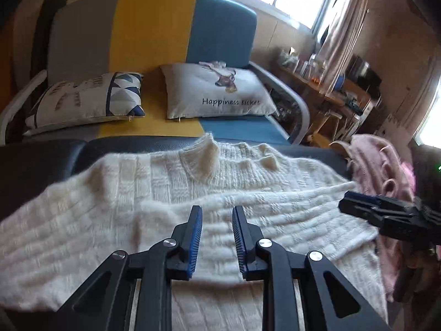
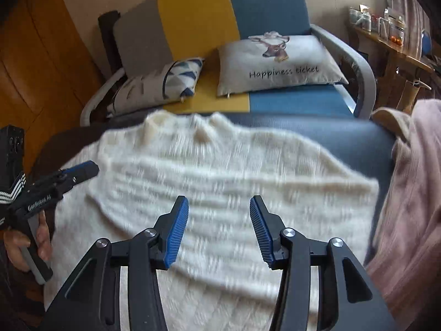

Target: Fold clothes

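The cream knitted sweater (image 1: 176, 201) lies spread on a dark padded surface (image 1: 41, 162), collar at the far edge, hem toward the near edge. A sleeve or folded layer crosses the body from left to right, forming a ridge just beyond both sets of tongs. The long axis of this ridge runs left to right; the body's long axis runs near to far.

The left gripper (image 1: 217, 237) hangs above the middle of the sweater. Its jaws stand apart by a narrow gap and hold nothing. The right gripper (image 2: 219, 229) hangs above the right half of the garment. Its jaws stand wider apart and hold nothing. In the left wrist view the right gripper enters from the right, over the sweater's right edge, with its jaws seen side-on.

A pink garment (image 2: 408, 193) lies heaped just beside the sweater's right edge; the right gripper is the nearer one to it.

Judgement: the sweater is partly folded at most. The layout fits either a sleeve already laid across or a garment merely spread with a sleeve lying over it; the pictures do not settle which. Contact height above the fabric cannot be determined.
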A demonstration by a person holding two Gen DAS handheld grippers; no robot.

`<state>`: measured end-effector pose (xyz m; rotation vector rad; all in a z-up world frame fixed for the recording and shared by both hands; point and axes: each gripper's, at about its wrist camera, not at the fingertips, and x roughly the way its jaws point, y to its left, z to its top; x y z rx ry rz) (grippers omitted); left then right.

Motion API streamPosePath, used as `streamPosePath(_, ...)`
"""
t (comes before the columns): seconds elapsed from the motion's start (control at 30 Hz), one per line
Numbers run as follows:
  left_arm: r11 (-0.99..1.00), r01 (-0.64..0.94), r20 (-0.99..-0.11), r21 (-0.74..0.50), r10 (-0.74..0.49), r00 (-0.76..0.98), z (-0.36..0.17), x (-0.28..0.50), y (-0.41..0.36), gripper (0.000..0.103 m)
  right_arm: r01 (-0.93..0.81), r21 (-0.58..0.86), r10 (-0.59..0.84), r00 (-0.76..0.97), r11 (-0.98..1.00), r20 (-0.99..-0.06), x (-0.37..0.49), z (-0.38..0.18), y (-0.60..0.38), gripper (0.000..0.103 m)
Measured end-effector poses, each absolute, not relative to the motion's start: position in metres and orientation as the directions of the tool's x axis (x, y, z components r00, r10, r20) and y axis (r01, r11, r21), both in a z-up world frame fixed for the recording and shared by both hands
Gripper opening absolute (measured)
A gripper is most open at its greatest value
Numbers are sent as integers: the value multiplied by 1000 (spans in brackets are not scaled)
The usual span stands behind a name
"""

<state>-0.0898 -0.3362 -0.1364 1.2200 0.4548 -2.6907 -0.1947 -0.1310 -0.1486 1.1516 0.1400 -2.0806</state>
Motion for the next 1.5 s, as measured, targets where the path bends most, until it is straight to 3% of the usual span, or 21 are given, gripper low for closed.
streamPosePath(0.1, -935, 305, -834, -181, -18, -552, -172, -107, -344, 23, 637, 241, -526, -306, -733, -793, -206, -162, -136, 50)
streamPosePath(0.3, -929, 300, -777, -217, -22, -629, -157, -77, -343, 22, 633, 277, -558, -298, -723, -774, -202, -160, -116, 53)
streamPosePath(0.47, -949, 293, -794, -115, -89, -601, -155, -66, -335, 22, 618, 304, -576, -303, -725, -759, -193, -152, -82, 53)
streamPosePath(0.53, -954, 289, -822, -83, -98, -560, -170, -73, -335, 23, 596, 318, -553, -262, -737, -791, -193, -162, -63, 53)
streamPosePath(0.6, -953, 292, -822, -80, -103, -560, -167, -73, -335, 23, 552, 235, -429, -254, -800, -867, -198, -183, -53, 50)
streamPosePath(0.7, -931, 336, -809, -141, -87, -581, -152, -62, -336, 22, 511, 352, -524, -242, -784, -817, -197, -175, -28, 50)
streamPosePath(0.8, -933, 324, -781, -154, -85, -619, -139, -45, -325, 22, 473, 379, -551, -303, -795, -778, -189, -157, -6, 50)
streamPosePath(0.97, -937, 332, -832, -107, -99, -546, -160, -30, -299, 22, 478, 469, -628, -251, -742, -737, -163, -154, 5, 50)
streamPosePath(1.03, -927, 344, -840, -151, -63, -538, -167, -18, -294, 22, 489, 498, -643, -187, -717, -743, -149, -168, 0, 50)
streamPosePath(1.17, -945, 315, -835, -92, -100, -541, -171, 6, -266, 22, 520, 296, -487, -280, -801, -827, -130, -191, 0, 39)
streamPosePath(1.23, -955, 293, -829, -42, -130, -543, -171, 13, -259, 23, 527, 273, -465, -273, -805, -842, -128, -187, 1, 39)
streamPosePath(1.43, -957, 252, -798, -144, -39, -602, -149, 37, -244, 22, 532, 401, -590, -247, -746, -769, -141, -145, 4, 40)
streamPosePath(1.5, -970, 204, -796, -134, -17, -605, -148, 45, -225, 22, 505, 513, -650, -136, -695, -748, -158, -158, -4, 40)
